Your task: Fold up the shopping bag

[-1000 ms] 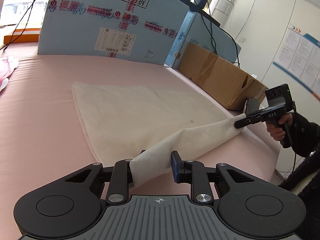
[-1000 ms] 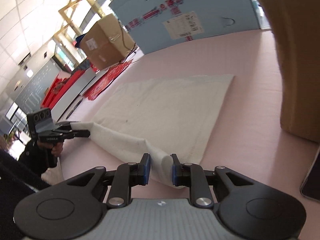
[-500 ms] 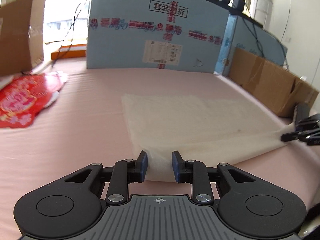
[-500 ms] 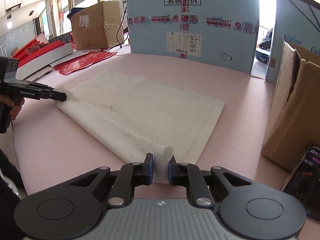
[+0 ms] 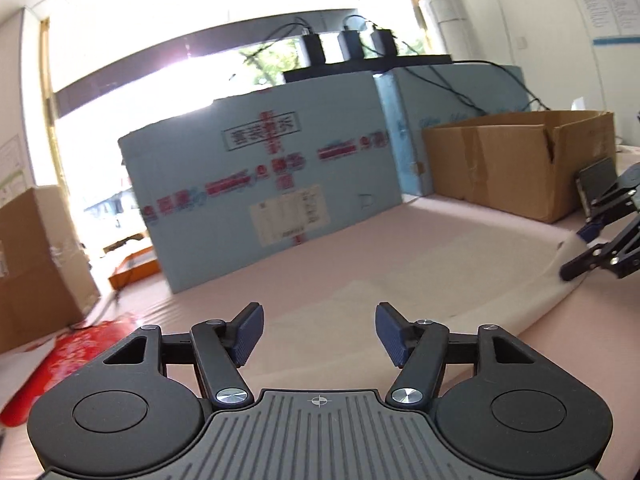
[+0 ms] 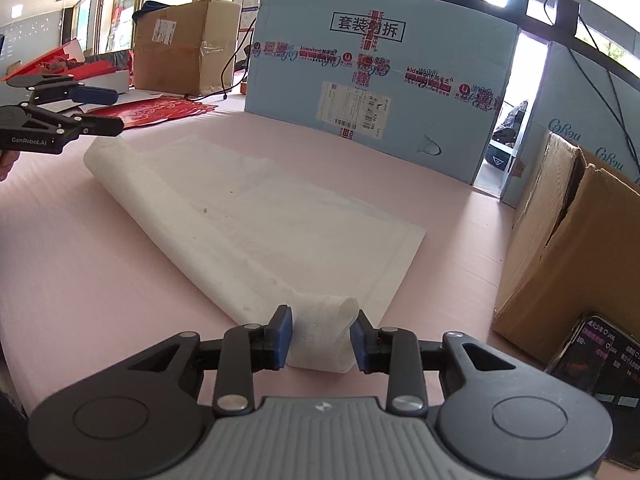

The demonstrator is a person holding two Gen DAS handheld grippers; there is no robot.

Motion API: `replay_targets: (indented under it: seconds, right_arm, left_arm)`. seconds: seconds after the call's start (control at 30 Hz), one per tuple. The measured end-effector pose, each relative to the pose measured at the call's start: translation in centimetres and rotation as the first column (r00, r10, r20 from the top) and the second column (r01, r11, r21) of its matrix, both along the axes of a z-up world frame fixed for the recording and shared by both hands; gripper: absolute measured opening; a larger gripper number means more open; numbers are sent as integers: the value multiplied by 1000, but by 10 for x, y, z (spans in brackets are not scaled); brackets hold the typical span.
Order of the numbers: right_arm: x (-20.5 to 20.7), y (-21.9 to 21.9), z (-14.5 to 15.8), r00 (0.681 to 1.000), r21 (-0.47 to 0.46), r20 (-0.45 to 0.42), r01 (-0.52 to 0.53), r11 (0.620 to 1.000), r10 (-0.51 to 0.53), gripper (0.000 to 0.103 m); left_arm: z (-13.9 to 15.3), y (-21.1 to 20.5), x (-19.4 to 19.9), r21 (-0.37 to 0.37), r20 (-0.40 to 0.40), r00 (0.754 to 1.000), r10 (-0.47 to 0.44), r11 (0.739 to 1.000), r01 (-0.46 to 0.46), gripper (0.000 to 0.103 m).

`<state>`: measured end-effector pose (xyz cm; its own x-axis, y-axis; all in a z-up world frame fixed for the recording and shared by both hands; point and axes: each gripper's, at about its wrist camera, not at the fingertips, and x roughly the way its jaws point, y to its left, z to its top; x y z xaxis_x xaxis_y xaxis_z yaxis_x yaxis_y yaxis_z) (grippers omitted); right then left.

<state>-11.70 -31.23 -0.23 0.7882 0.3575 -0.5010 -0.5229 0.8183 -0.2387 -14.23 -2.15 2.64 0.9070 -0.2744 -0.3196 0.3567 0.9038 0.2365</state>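
The white fabric shopping bag (image 6: 256,220) lies folded in a long strip on the pink table. My right gripper (image 6: 322,338) is open, its blue pads on either side of the bag's near curled end, which lies between them. My left gripper (image 5: 318,334) is open and empty, raised above the table; it shows in the right wrist view (image 6: 112,112) hovering just above the bag's far left end. The bag shows pale and low in the left wrist view (image 5: 440,304), with the right gripper (image 5: 580,252) at its right end.
A large light-blue box (image 6: 376,76) stands along the back of the table. An open cardboard box (image 6: 568,264) sits at the right, with a phone (image 6: 596,356) propped before it. Red paper (image 6: 152,114) and another cardboard box (image 6: 184,48) lie at the left.
Both grippers have opened and let go of the bag's ends. The left gripper has lifted up and tilted away from the bag. The bag now rests on the table.
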Motion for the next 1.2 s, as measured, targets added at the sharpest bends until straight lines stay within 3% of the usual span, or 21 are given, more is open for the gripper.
replay_targets:
  seconds: [0.1, 0.2, 0.43, 0.6, 0.73, 0.83, 0.97, 1.13, 1.2]
  right_arm:
    - [-1, -1, 0, 1000, -1, 17, 22, 1000, -22, 48]
    - [-3, -3, -1, 999, 10, 27, 42, 999, -43, 54]
    - [-7, -13, 1, 994, 21, 39, 106, 994, -107, 58]
    - [-23, -21, 9, 978, -12, 112, 181, 983, -178, 60]
    - [-41, -16, 11, 982, -74, 159, 115, 991, -102, 60]
    - [-47, 1, 4, 986, -203, 169, 29, 979, 5, 59]
    - [-52, 29, -11, 967, -417, 190, -77, 905, 170, 55]
    - [-60, 58, -32, 885, -688, 261, -109, 718, 385, 51]
    - [-61, 67, -42, 843, -760, 257, -125, 638, 472, 41]
  left_arm:
    - [-15, -25, 12, 76, -87, 993, -85, 993, 92, 62]
    - [-26, -30, 16, 117, -148, 984, -97, 986, 115, 62]
    - [-33, -27, 15, 111, -171, 980, -98, 987, 118, 62]
    - [-33, -23, 17, 81, -189, 977, -100, 990, 117, 64]
    - [-32, -18, 23, 43, -214, 971, -102, 993, 114, 67]
    - [-32, -13, 27, 9, -237, 965, -110, 993, 116, 68]
    - [-31, -7, 32, -33, -264, 958, -114, 994, 109, 73]
    - [-32, -3, 34, -60, -280, 953, -116, 993, 103, 74]
    - [-32, -2, 35, -67, -285, 951, -118, 992, 103, 75]
